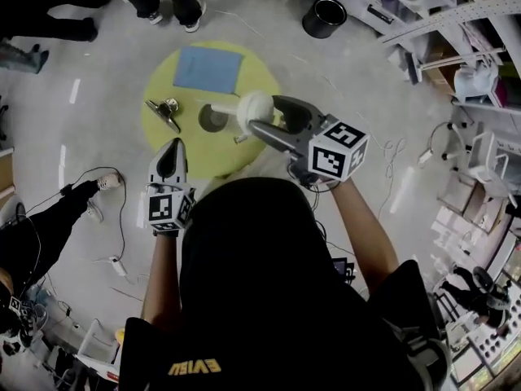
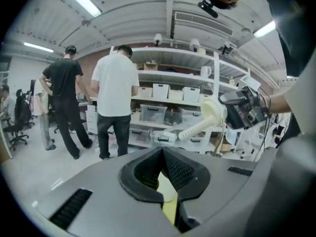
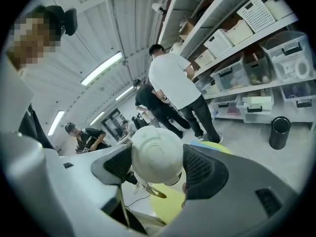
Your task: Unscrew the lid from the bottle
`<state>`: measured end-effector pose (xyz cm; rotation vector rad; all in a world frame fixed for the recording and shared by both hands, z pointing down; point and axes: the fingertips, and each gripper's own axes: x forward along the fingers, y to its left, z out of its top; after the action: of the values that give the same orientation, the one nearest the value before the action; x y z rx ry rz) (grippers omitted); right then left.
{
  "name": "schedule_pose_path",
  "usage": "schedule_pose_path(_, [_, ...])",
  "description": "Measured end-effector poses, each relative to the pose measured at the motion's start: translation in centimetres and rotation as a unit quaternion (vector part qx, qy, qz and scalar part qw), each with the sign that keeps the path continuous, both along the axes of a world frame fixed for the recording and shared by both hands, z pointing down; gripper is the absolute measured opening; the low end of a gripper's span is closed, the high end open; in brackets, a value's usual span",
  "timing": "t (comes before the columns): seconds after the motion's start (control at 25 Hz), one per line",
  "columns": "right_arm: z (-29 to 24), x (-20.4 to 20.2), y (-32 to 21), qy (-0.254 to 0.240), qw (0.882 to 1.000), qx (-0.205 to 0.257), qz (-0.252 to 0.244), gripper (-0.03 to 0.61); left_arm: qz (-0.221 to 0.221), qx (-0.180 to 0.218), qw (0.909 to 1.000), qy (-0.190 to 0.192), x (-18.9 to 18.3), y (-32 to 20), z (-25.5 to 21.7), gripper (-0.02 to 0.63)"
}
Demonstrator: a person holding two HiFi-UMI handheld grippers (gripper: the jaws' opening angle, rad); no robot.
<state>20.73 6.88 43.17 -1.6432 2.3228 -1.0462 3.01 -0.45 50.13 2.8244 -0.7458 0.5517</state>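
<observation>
My right gripper is shut on a cream-white bottle, held in the air over the round yellow table. In the right gripper view its round end fills the gap between the two pads, which press on its sides. The left gripper view shows the bottle at the upper right, with a long ribbed stem slanting down to the left. My left gripper hangs at the table's near left edge, apart from the bottle. Its jaws meet with nothing between them.
On the table lie a blue cloth and a metal tool; a dark round hole shows near its middle. A black bucket stands on the floor beyond. Several people stand around; shelves line the right side; cables cross the floor.
</observation>
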Motion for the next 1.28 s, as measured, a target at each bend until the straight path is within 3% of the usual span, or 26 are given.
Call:
schedule_pose_path(0.24, [-1.3,2.1,0.9,0.012,0.999,-0.013,0.026,0.325,0.027,0.031,0.9991,0.012,2.1,1.1,-3.8,0.018])
schedule_pose_path(0.48, [-2.7,2.5,0.4,0.03,0.999,-0.008,0.01,0.325,0.0,0.039,0.9987,0.032,1.3,1.9,-5.9,0.018])
schedule_pose_path(0.68, [-3.4,3.5,3.7,0.032,0.999,0.004,0.002,0.325,-0.016,0.056,0.9979,0.029,2.4,5.0,-5.9,0.018])
schedule_pose_path(0.84, [-2.3,4.2,7.1,0.023,1.0,-0.016,0.009,0.325,-0.034,0.078,0.9939,0.07,4.3,6.5,-7.4,0.018])
schedule_pose_path(1.28, [-4.7,1.4,2.3,0.024,1.0,-0.014,-0.003,0.325,-0.098,0.061,0.9836,0.139,-0.9,0.1,-13.1,0.018])
